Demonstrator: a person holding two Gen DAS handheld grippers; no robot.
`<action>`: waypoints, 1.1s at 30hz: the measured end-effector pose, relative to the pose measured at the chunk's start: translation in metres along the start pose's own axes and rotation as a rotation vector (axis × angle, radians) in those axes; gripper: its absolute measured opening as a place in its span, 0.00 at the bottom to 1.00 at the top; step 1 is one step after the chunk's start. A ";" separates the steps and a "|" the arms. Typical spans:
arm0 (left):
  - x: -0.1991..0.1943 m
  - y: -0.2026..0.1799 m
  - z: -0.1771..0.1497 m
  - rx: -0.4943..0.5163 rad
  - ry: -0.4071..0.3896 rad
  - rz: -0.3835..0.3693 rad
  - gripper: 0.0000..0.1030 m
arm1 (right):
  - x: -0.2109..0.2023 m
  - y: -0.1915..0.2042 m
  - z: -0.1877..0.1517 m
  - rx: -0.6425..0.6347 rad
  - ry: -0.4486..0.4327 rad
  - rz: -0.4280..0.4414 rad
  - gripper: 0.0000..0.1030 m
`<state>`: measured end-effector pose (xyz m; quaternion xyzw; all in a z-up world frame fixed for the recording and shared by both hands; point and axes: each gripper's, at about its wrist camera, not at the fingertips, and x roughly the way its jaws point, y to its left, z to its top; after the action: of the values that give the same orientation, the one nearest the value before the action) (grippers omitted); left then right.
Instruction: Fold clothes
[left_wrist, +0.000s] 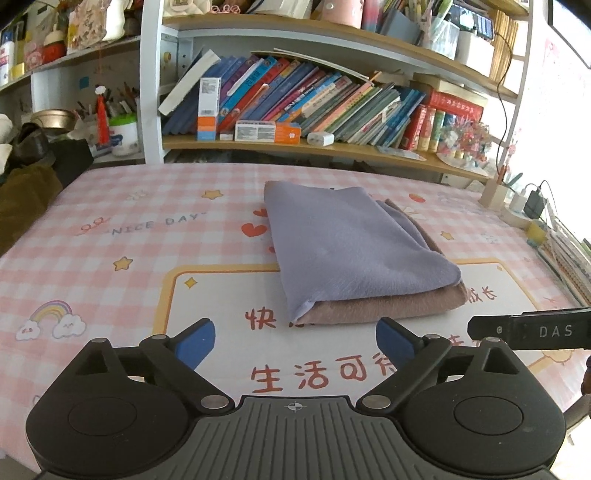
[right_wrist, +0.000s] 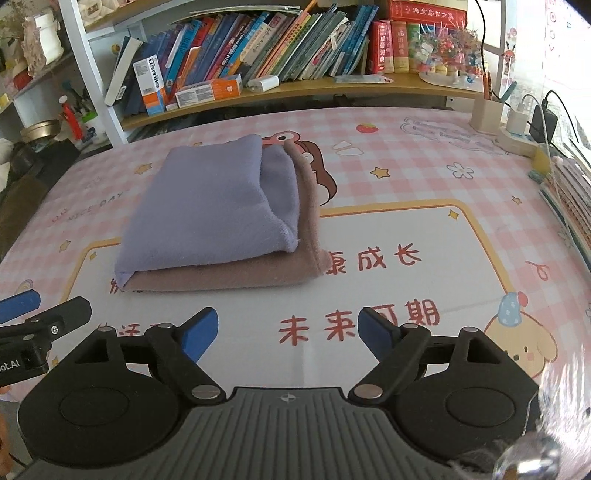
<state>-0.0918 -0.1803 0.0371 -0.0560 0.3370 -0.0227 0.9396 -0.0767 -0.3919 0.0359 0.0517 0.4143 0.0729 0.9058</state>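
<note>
On pink tablecloth (left_wrist: 147, 240), folded lilac cloth (left_wrist: 343, 243) atop brown cloth (left_wrist: 388, 304), left gripper (left_wrist: 295, 341), right gripper (right_wrist: 288, 332) both spread, empty.

Folded lavender cloth (left_wrist: 354, 243) atop folded tan cloth (left_wrist: 388, 302)

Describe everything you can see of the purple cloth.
The purple cloth is soft, fleecy lavender fabric, folded into a neat rectangle with a second layer showing at its right side. It lies flat on top of a folded brown cloth, which juts out beneath along the near and right edges. Both grippers are open and clear of it.
</note>
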 end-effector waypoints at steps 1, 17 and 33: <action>-0.001 0.002 -0.001 -0.003 0.001 -0.005 0.93 | -0.001 0.002 -0.001 0.000 -0.001 -0.003 0.80; -0.007 0.020 -0.014 -0.008 0.015 -0.054 0.93 | -0.012 0.021 -0.018 0.019 -0.005 -0.045 0.81; -0.010 0.024 -0.020 -0.015 0.025 -0.058 0.93 | -0.015 0.028 -0.026 0.014 -0.003 -0.053 0.81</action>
<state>-0.1117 -0.1577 0.0252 -0.0726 0.3468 -0.0483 0.9339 -0.1084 -0.3665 0.0349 0.0472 0.4144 0.0456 0.9077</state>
